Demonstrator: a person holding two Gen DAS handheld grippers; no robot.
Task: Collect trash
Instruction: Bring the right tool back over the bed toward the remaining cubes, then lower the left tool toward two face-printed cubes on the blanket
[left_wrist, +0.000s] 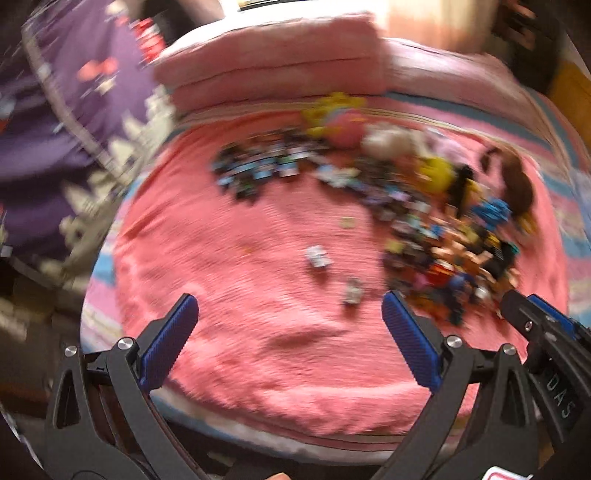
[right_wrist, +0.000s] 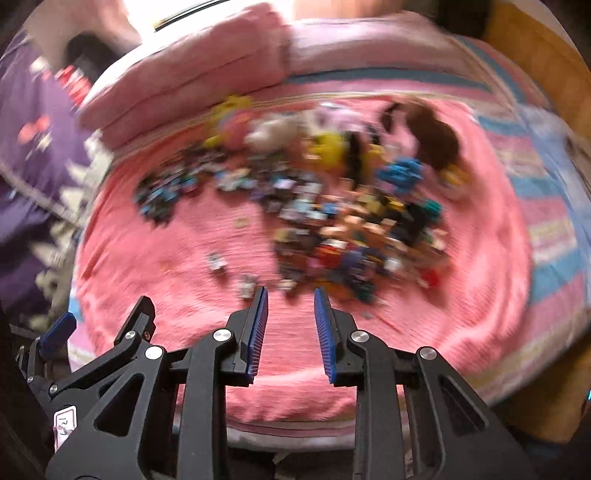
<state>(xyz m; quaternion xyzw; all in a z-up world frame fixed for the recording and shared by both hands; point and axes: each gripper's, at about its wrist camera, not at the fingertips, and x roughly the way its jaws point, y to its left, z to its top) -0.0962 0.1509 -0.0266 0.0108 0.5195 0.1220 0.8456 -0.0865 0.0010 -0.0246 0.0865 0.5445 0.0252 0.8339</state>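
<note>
Far left: purple patterned fabric (left_wrist: 55, 122) at the bed edge, then the left claw (left_wrist: 290, 306) with jaws wide apart, empty, over the pink blanket (left_wrist: 221, 258). Two small loose scraps (left_wrist: 318, 256) lie on the blanket just ahead, between its fingers, with the blurred pile of small colourful items (left_wrist: 424, 206) to their right, too smeared to identify. Right claw (right_wrist: 291, 295) has jaws apart with a narrower gap, empty, at the pile's near edge; folded pink towel (right_wrist: 192, 70) lies behind.
</note>
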